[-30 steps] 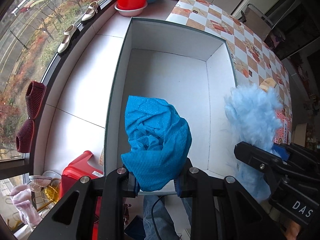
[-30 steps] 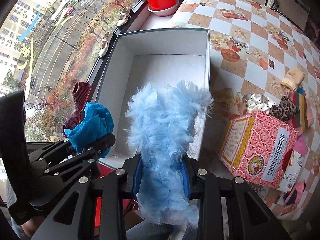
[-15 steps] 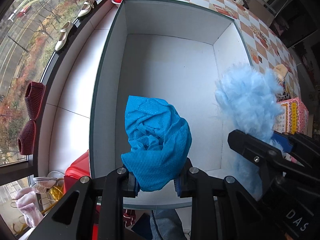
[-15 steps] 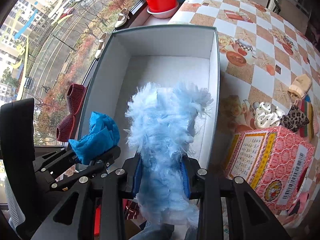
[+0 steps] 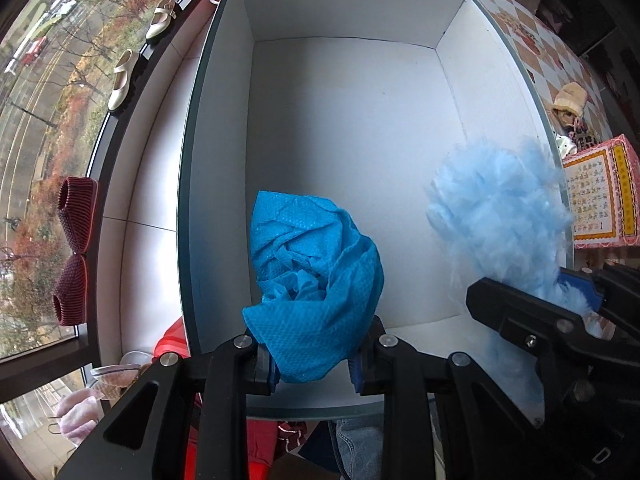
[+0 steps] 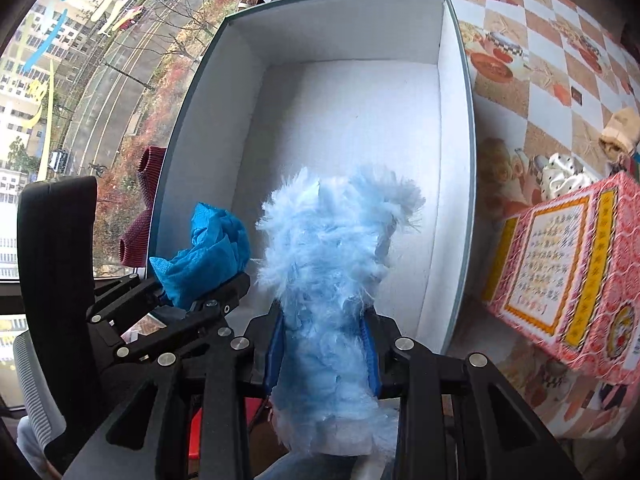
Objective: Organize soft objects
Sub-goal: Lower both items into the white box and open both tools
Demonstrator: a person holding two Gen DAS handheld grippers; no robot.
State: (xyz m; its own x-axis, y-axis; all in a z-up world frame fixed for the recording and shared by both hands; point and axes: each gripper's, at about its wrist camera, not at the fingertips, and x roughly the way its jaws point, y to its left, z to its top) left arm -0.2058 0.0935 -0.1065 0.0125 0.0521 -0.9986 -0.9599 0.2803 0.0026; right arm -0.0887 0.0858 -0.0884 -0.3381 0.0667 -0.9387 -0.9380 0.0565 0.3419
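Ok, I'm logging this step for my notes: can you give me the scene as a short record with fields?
left gripper: shut on crumpled bright blue textured cloth
right gripper: shut on fluffy pale blue feathery bundle
container: large open white box with grey-green rim, nothing lying inside it
position: both items held over the box's near end
beside box: pink patterned carton

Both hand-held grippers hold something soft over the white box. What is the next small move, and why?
Probably lower both a little into the box, then open. The left hand-held gripper is shut on the blue cloth, the right hand-held gripper on the fluffy light-blue piece; both hang near the box's near end, above its bare floor.
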